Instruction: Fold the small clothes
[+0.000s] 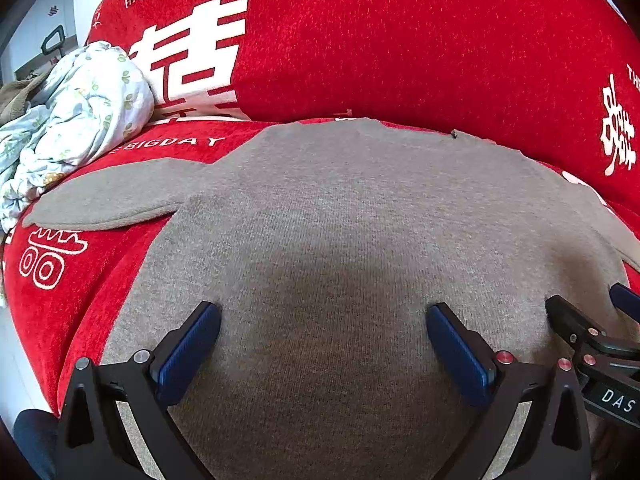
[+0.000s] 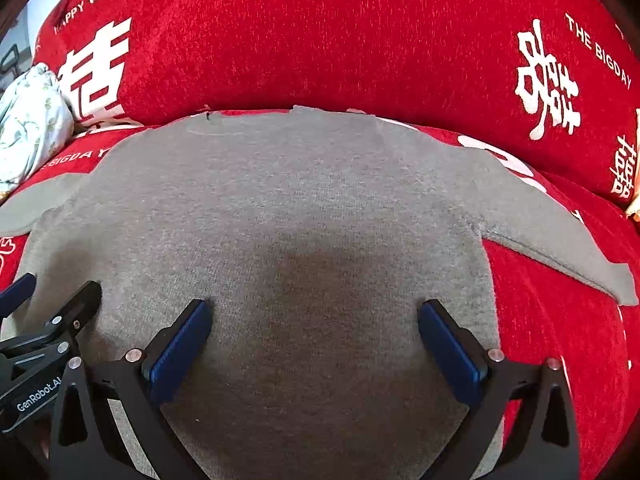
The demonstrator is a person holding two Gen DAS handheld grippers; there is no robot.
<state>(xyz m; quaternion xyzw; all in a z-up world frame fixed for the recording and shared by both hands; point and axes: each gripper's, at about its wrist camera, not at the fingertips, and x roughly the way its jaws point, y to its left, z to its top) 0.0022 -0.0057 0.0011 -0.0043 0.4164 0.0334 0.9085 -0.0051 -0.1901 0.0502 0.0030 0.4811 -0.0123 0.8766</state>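
Observation:
A small grey knit sweater point(image 1: 340, 208) lies flat on a red sofa seat, with its neck toward the backrest. Its left sleeve point(image 1: 112, 200) stretches out to the left, and its right sleeve point(image 2: 560, 240) slants out to the right. My left gripper point(image 1: 322, 320) hovers open over the sweater's lower left part with nothing between its fingers. My right gripper point(image 2: 314, 316) stands open over the lower right part point(image 2: 320, 220), also empty. Each gripper shows at the edge of the other's view: the right gripper point(image 1: 588, 320), the left gripper point(image 2: 52, 300).
The red sofa cover point(image 1: 400, 48) with white lettering rises as a backrest right behind the sweater. A crumpled pale floral cloth point(image 1: 80, 112) is piled at the left end of the seat, near the left sleeve. Bare red seat point(image 2: 552, 340) lies right of the sweater.

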